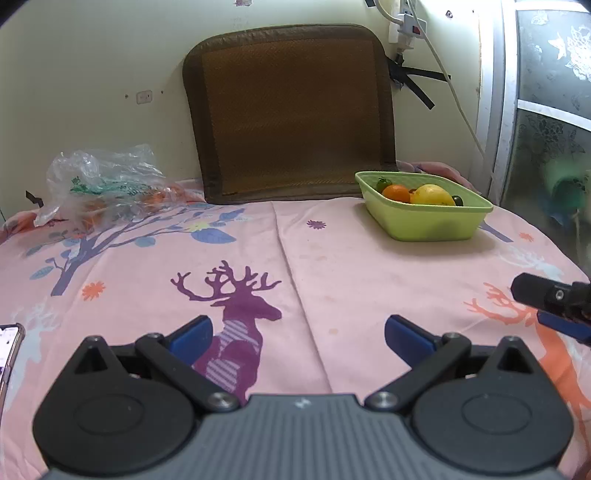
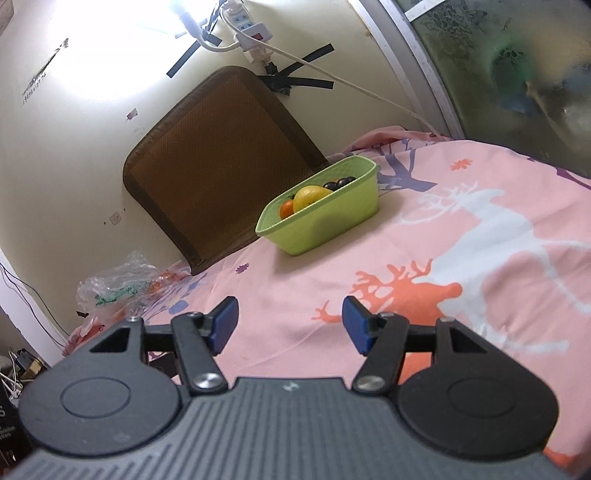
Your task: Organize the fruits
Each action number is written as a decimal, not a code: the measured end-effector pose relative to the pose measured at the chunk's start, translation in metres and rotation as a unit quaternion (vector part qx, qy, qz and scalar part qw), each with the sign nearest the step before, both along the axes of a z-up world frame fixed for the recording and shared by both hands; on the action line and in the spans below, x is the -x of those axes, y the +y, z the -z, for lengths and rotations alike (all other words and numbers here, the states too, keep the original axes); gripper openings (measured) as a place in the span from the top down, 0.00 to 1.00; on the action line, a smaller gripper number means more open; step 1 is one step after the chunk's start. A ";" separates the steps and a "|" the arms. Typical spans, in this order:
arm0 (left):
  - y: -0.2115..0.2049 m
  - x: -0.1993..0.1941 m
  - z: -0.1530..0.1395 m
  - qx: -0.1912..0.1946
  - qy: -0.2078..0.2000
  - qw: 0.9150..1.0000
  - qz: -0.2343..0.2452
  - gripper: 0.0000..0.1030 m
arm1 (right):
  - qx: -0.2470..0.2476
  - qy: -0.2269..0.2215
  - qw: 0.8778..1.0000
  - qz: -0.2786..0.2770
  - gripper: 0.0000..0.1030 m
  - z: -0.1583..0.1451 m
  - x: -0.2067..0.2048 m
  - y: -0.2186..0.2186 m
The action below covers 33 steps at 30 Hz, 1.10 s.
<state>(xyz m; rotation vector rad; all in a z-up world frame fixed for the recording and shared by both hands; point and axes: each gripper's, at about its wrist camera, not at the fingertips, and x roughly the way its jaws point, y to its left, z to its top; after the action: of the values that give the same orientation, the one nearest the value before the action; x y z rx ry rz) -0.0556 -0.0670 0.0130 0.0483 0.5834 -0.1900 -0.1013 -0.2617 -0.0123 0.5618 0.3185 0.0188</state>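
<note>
A light green basket [image 1: 432, 225] stands on the pink bed sheet at the back right. It holds an orange [image 1: 396, 192], a yellow lemon [image 1: 431, 194] and small dark fruits. The basket also shows in the right wrist view [image 2: 325, 225], with the lemon [image 2: 310, 195], the orange [image 2: 286, 209] and dark grapes [image 2: 340, 183] inside. A clear plastic bag [image 1: 107, 181] with orange fruit inside lies at the back left. My left gripper [image 1: 298, 338] is open and empty over the sheet. My right gripper [image 2: 290, 325] is open and empty too.
A brown mat [image 1: 291, 110] leans on the wall behind the bed. A phone [image 1: 9, 350] lies at the left edge. A power strip and cable [image 1: 410, 26] hang on the wall. A glass door [image 1: 546, 110] stands at the right. My right gripper's tip [image 1: 546, 299] shows at the far right.
</note>
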 end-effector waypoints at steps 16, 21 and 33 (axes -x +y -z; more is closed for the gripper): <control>-0.006 -0.009 0.011 0.016 0.048 0.999 0.018 0.00 | -0.010 0.016 1.000 0.011 0.30 0.007 -0.005 -0.002; -0.013 -0.010 0.016 -0.007 0.043 0.999 0.013 0.00 | -0.018 0.019 0.999 0.020 0.27 0.011 -0.007 -0.006; -0.022 -0.016 0.024 -0.025 0.055 0.998 0.004 0.00 | -0.037 0.027 0.999 0.026 0.27 0.017 -0.009 -0.017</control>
<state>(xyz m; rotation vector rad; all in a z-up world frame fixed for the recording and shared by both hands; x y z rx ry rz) -0.0393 -0.0888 -0.0107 0.0886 0.6985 -0.1867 -0.0919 -0.2789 -0.0290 0.6448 0.3577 -0.0350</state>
